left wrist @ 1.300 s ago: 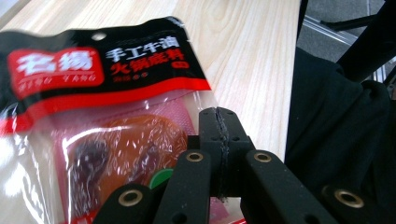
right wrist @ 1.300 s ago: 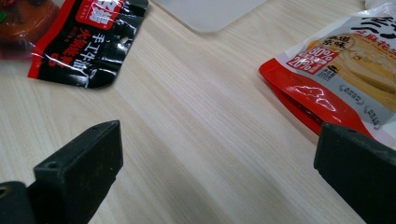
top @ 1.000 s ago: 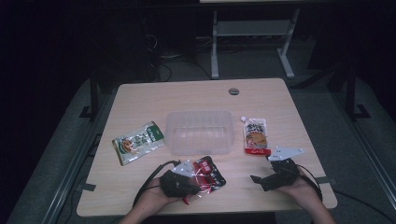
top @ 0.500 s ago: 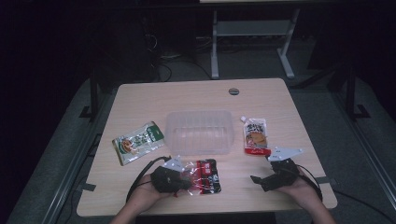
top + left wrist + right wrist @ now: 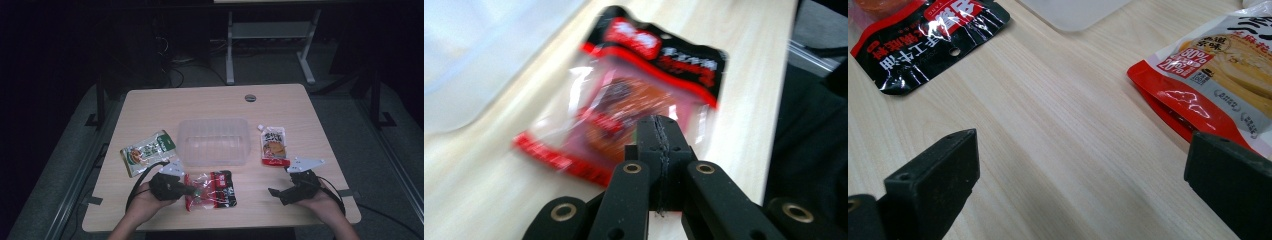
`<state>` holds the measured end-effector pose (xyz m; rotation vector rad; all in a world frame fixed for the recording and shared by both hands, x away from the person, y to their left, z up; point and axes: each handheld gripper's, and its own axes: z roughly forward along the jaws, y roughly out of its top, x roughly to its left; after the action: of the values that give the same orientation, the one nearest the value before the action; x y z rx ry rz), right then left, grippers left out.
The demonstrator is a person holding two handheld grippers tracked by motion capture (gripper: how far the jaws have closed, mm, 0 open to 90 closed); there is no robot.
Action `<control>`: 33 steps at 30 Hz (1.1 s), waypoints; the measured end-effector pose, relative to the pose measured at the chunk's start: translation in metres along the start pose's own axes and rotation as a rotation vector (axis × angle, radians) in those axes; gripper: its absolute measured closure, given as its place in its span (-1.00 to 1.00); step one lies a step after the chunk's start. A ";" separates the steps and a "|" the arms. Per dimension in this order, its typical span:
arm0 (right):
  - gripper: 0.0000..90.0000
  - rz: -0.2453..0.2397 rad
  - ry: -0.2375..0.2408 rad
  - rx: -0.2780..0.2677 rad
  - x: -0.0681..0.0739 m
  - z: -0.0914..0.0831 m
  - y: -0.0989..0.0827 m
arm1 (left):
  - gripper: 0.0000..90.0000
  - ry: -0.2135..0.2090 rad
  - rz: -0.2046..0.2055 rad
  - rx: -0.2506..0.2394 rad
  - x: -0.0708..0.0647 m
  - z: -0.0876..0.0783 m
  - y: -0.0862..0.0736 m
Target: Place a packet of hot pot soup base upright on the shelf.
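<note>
We have the left tool (image 5: 187, 190) clamped on the near edge of the red-and-black snack packet (image 5: 212, 189), which sits by the counter's (image 5: 210, 102) front edge, just in front of the clear plastic tub (image 5: 214, 141). By our reading, we are in the carrying step: next we need to lift the packet over the tub's near wall and release it inside. The right tool (image 5: 279, 194) rests near the front right corner with its jaws spread wide, holding nothing. A green packet (image 5: 148, 152) lies left of the tub and an orange spouted pouch (image 5: 274, 146) right of it, both apart from our path.
</note>
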<state>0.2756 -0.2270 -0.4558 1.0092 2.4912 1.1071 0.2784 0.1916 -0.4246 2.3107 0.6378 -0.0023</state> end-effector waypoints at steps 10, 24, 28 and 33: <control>-0.98 0.000 -0.002 0.003 0.000 0.001 0.000 | 0.99 0.056 -0.021 0.038 0.013 0.000 -0.007; -0.98 -0.004 0.024 0.001 0.006 0.002 0.004 | 0.99 0.081 -0.001 0.170 0.021 0.017 -0.012; -0.86 -0.012 0.097 -0.042 0.019 0.002 0.014 | 1.00 0.079 -0.023 0.155 0.022 0.017 -0.013; -0.85 -0.026 0.161 -0.052 0.032 0.010 0.029 | 1.00 0.082 -0.016 0.160 0.023 0.017 -0.013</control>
<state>0.2714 -0.1858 -0.4398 0.9041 2.5760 1.2860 0.2954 0.1987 -0.4496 2.4700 0.7207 0.0360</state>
